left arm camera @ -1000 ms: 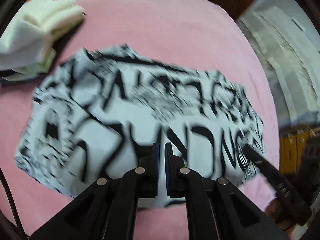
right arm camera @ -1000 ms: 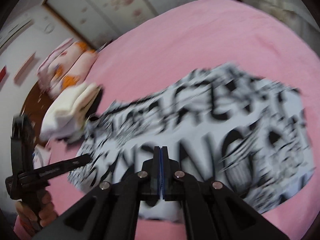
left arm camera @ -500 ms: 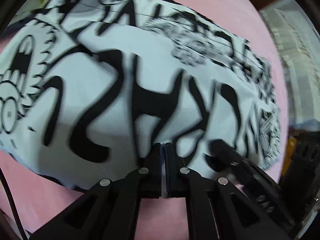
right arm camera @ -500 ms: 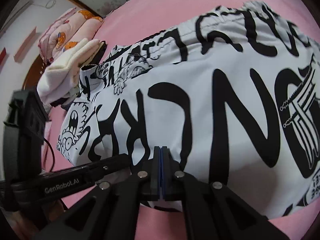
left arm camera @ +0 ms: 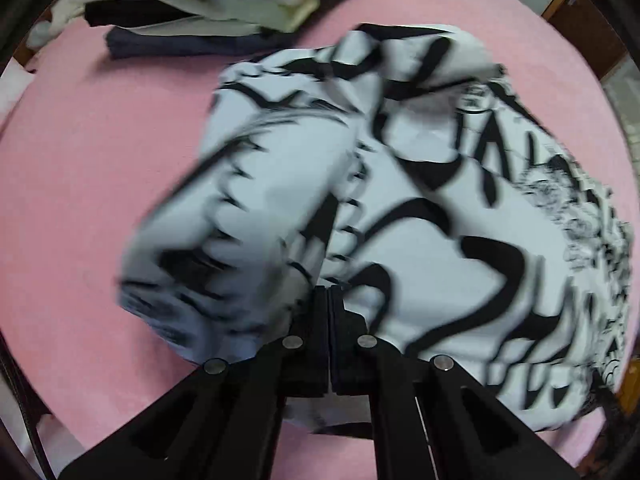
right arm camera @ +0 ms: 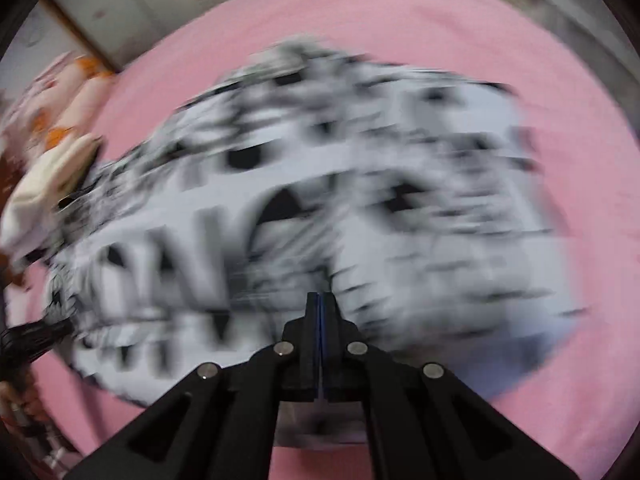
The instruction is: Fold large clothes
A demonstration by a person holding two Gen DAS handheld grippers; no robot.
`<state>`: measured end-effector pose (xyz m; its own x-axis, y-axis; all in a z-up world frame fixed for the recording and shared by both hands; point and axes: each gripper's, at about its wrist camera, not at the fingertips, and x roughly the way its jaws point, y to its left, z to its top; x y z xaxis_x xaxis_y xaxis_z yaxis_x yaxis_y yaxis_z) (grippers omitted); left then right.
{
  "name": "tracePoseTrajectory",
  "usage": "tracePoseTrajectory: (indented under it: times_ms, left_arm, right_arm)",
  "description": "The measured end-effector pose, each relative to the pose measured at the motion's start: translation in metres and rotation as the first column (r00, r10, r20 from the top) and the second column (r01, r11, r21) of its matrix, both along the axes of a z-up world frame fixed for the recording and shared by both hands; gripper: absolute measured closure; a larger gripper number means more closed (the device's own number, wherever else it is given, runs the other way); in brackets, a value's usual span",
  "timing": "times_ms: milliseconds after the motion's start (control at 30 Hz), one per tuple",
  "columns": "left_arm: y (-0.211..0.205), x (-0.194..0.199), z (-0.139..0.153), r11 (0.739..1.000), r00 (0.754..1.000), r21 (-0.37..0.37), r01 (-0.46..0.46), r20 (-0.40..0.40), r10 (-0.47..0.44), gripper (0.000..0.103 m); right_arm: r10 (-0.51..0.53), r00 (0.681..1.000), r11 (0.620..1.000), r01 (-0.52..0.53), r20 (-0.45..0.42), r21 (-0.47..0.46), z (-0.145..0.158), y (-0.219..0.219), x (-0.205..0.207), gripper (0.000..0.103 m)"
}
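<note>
A large white garment with bold black lettering (left arm camera: 420,208) lies on the pink bed cover (left arm camera: 88,168). My left gripper (left arm camera: 329,300) is shut on the garment's near edge, and a fold of cloth rises to the left of it. In the right wrist view the same garment (right arm camera: 320,208) is blurred by motion. My right gripper (right arm camera: 320,304) is shut on its near edge. The left gripper's tool shows at the far left of that view (right arm camera: 36,336).
A stack of folded clothes in white, cream, black and dark blue (left arm camera: 192,16) lies at the far edge of the bed. A pink and orange pillow (right arm camera: 60,104) and a cream cloth (right arm camera: 44,184) lie at the left. Wall panels stand behind.
Both grippers have stayed shut on the garment and pulled it. The flat cloth is now bunched, with a fold lifted on the left. The folded stack has come into the left view.
</note>
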<state>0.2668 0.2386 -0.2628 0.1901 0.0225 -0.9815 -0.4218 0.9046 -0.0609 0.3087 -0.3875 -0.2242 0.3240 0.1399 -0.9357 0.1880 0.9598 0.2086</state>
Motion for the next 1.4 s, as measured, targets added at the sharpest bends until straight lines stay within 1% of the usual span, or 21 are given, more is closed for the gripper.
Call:
tracePoseTrajectory:
  times_ms: [33,133,167,300,400,467,533,600,667,733,767,900,933,1033,1067,1100,1167,1233,1300,1333,1400]
  left_arm:
    - [0.003,-0.003,-0.001,1.000,1.000,0.022,-0.001,-0.005,0.001,0.102]
    - [0.009,-0.017,-0.006,0.998,1.000,0.062,0.008,-0.020,-0.007,0.102]
    - [0.012,-0.020,-0.007,0.998,1.000,0.064,0.007,-0.018,-0.005,0.102]
    - [0.020,-0.027,-0.004,0.997,0.998,0.029,-0.067,-0.008,0.067,0.102]
    - [0.045,-0.030,0.002,0.988,0.988,-0.029,-0.152,0.006,0.152,0.102]
    - [0.050,-0.031,0.008,0.982,0.983,-0.022,-0.185,0.007,0.186,0.102]
    - [0.050,-0.026,0.020,0.990,0.990,0.009,-0.141,0.021,0.141,0.102]
    - [0.046,-0.023,0.037,0.996,0.995,0.009,-0.083,0.061,0.083,0.101]
    - [0.034,-0.017,0.052,0.999,0.993,-0.043,0.007,0.120,-0.001,0.101]
    - [0.020,-0.009,0.065,0.990,0.982,-0.109,0.094,0.172,-0.074,0.101]
    - [0.007,-0.003,0.069,0.981,0.976,-0.144,0.132,0.194,-0.103,0.101]
    - [-0.037,0.021,0.078,0.915,0.950,-0.317,0.251,0.260,-0.171,0.100]
    - [-0.052,0.032,0.075,0.902,0.949,-0.337,0.271,0.253,-0.190,0.100]
    - [-0.078,0.056,0.063,0.883,0.946,-0.357,0.306,0.221,-0.238,0.100]
    - [-0.084,0.062,0.054,0.879,0.950,-0.366,0.306,0.183,-0.254,0.100]
    - [-0.087,0.065,0.046,0.886,0.953,-0.353,0.301,0.140,-0.268,0.100]
    - [-0.093,0.074,0.023,0.917,0.960,-0.285,0.278,0.040,-0.278,0.100]
    - [-0.084,0.073,0.013,0.917,0.971,-0.321,0.239,0.056,-0.233,0.102]
    - [-0.072,0.071,0.010,0.918,0.978,-0.339,0.208,0.084,-0.191,0.102]
    - [-0.066,0.071,0.009,0.925,0.980,-0.325,0.195,0.097,-0.173,0.102]
    - [-0.048,0.070,0.008,0.957,0.984,-0.240,0.163,0.113,-0.139,0.102]
  right_arm:
    - [-0.051,0.999,0.999,0.051,-0.005,-0.009,0.000,-0.022,-0.004,0.103]
    - [-0.111,0.994,0.993,0.111,0.000,0.044,0.004,-0.051,-0.008,0.103]
    - [-0.104,0.995,0.994,0.104,0.005,0.017,0.007,-0.054,-0.008,0.103]
    - [-0.043,0.999,0.995,0.042,-0.007,-0.093,0.011,-0.043,-0.001,0.103]
    - [-0.046,0.999,0.991,0.044,-0.013,-0.127,0.013,-0.035,0.004,0.103]
    - [-0.061,0.998,0.987,0.058,-0.013,-0.151,0.019,-0.023,0.006,0.103]
    - [-0.050,0.999,0.988,0.051,0.015,-0.146,0.029,-0.003,0.008,0.103]
    - [-0.025,0.998,0.993,0.032,0.060,-0.112,0.040,0.013,0.010,0.103]
    - [0.010,0.995,0.999,-0.005,0.097,-0.049,0.049,0.038,0.016,0.103]
    - [0.045,0.992,0.999,-0.048,0.119,0.021,0.052,0.060,0.023,0.103]
    - [0.068,0.989,0.995,-0.078,0.133,0.069,0.053,0.077,0.029,0.103]
    - [0.156,0.973,0.964,-0.187,0.169,0.189,0.048,0.134,0.050,0.103]
    - [0.192,0.967,0.954,-0.225,0.170,0.201,0.045,0.156,0.057,0.103]
    - [0.238,0.956,0.932,-0.274,0.171,0.236,0.033,0.194,0.073,0.103]
    - [0.248,0.955,0.925,-0.283,0.164,0.252,0.029,0.202,0.076,0.103]
    - [0.260,0.956,0.921,-0.289,0.140,0.263,0.022,0.212,0.080,0.103]
    - [0.277,0.958,0.931,-0.287,0.078,0.223,0.005,0.224,0.087,0.103]
    - [0.282,0.959,0.941,-0.284,0.042,0.185,-0.008,0.226,0.089,0.103]
    - [0.258,0.965,0.946,-0.262,0.044,0.191,-0.013,0.214,0.091,0.103]
    - [0.233,0.971,0.947,-0.239,0.054,0.214,-0.013,0.203,0.092,0.103]
    - [0.199,0.978,0.954,-0.208,0.065,0.216,-0.009,0.185,0.090,0.103]
